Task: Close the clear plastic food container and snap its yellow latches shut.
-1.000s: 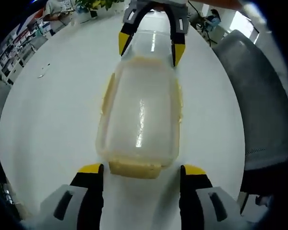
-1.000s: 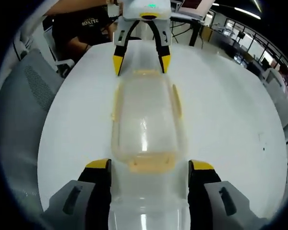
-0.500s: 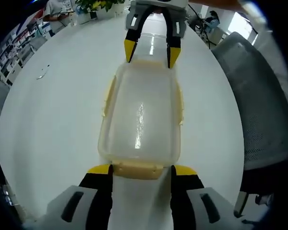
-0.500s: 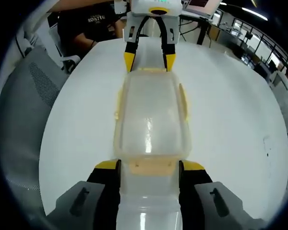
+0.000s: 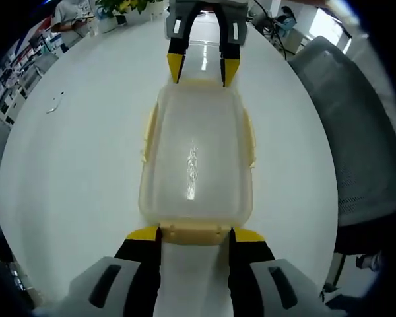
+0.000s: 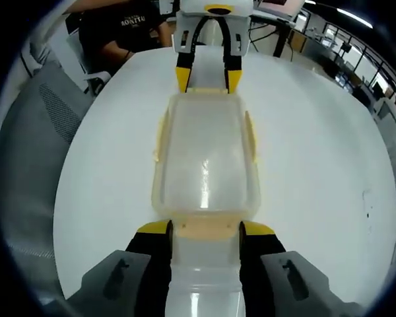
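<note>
Clear container (image 5: 195, 155) lying on the white desk (image 5: 72, 152), lid down, between the two claws. Left claw (image 5: 193, 232) grasps the near end latch (image 5: 193, 233); right claw (image 6: 204, 229) grasps the opposite latch (image 6: 206, 229). Risk: uneven squeezing may slide the container sideways, leaving a latch unsnapped.

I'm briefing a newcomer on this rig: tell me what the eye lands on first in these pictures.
First, the clear plastic food container lying lengthwise mid white round table, lid on, yellow latches along its edges. Next, the left gripper and right gripper, yellow-tipped, each straddling the latch at one short end.
</note>
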Demonstrator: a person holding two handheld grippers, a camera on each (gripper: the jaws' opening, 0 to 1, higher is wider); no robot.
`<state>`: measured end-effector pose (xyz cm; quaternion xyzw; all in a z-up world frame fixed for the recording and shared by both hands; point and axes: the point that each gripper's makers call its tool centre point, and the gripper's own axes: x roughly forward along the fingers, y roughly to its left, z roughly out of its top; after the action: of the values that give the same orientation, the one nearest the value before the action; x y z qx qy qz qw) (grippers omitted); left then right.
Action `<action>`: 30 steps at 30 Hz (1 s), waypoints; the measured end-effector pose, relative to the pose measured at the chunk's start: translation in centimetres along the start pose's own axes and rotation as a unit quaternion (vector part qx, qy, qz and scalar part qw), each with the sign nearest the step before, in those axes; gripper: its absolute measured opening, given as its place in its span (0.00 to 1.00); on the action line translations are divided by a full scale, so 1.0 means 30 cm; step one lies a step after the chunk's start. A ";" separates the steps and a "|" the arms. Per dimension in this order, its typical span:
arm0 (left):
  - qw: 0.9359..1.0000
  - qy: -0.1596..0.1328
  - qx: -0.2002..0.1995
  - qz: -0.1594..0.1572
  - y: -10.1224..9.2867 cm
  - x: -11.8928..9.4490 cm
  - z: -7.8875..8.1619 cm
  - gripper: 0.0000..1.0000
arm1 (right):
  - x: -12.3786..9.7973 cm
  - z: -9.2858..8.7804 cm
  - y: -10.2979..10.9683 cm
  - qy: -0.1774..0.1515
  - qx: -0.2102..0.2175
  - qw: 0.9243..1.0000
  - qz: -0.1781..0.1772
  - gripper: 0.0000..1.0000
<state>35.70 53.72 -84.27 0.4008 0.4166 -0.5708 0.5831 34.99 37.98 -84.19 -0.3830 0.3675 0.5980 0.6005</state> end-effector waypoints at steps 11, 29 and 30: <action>1.000 -0.001 0.007 0.002 -0.001 0.003 -0.003 0.34 | 0.005 -0.005 0.003 0.006 0.002 1.000 0.008 0.37; 1.000 -0.011 0.017 0.009 -0.012 0.006 0.000 0.33 | 0.010 -0.010 0.005 0.039 0.007 0.999 0.003 0.36; 1.000 -0.012 0.016 0.009 -0.012 0.007 0.001 0.33 | 0.010 -0.011 0.006 0.040 0.007 0.999 0.003 0.35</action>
<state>35.34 53.63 -84.45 0.4069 0.3968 -0.5766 0.5870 34.83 37.82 -84.60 -0.4011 0.3962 0.5816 0.5863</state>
